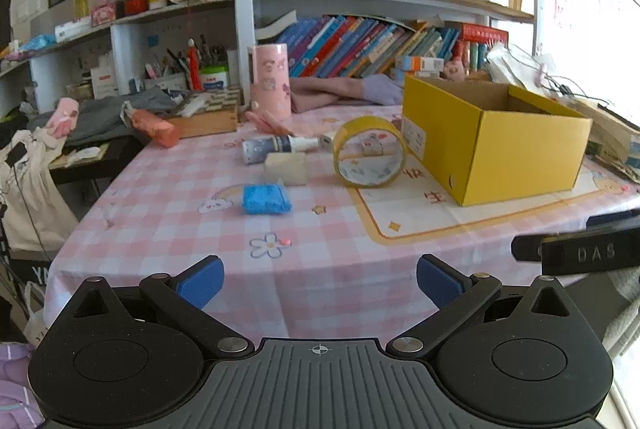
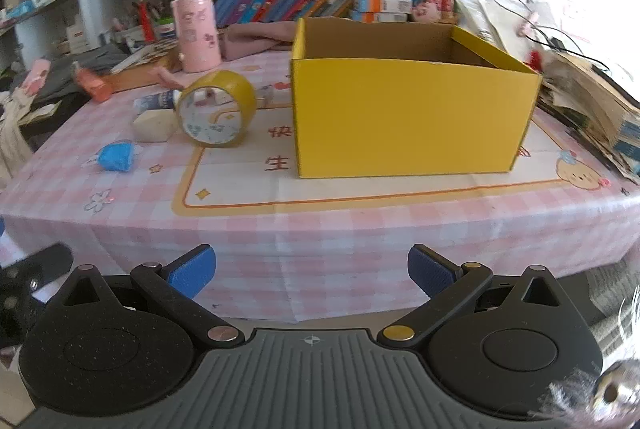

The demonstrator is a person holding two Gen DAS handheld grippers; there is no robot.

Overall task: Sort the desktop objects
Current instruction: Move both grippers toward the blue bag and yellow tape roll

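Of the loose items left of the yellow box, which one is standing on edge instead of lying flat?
The yellow tape roll, upright on its rim beside the box. The spray bottle, white block and blue packet lie flat.

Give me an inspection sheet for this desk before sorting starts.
Surface: pink checked tablecloth with a printed mat.
Job's things: yellow box open-topped, inside hidden; tape roll on edge beside it; blue packet, white block, spray bottle lying loose.
Clutter: pink canister, folded cloth, paper stack.
Grippers: left gripper and right gripper open, empty.
Cables: black wires behind the box.
Surroundings: crowded bookshelves.
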